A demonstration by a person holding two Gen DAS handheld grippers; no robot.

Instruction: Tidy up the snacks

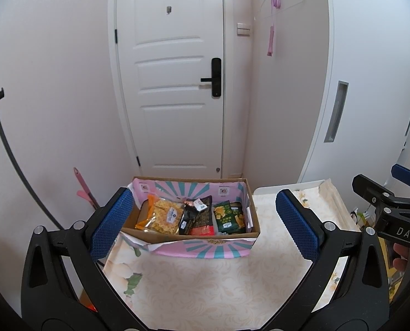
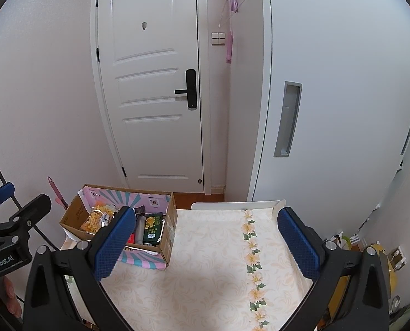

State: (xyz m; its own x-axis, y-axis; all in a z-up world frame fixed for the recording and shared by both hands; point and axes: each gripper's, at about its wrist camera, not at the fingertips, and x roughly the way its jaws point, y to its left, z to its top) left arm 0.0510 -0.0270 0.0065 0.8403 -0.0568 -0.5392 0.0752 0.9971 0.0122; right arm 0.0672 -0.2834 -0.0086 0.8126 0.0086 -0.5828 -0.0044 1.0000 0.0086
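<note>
Both grippers, left gripper [image 1: 205, 220] and right gripper [image 2: 206, 244], are held wide, empty; snack packets [image 1: 194, 216] are gathered upright in cardboard box [image 1: 188, 235].

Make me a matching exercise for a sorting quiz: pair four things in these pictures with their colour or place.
Things:
1. pasta-shaped snack bag
2. chip bag
3. door handle
4. jump rope

Descriptions:
A. black, on the white door
B. pink, hanging on the wall
C. green, at the right end of the box
D. yellow and orange, at the left end of the box

Pairs: 1-D, 2-C, 3-A, 4-B
</note>
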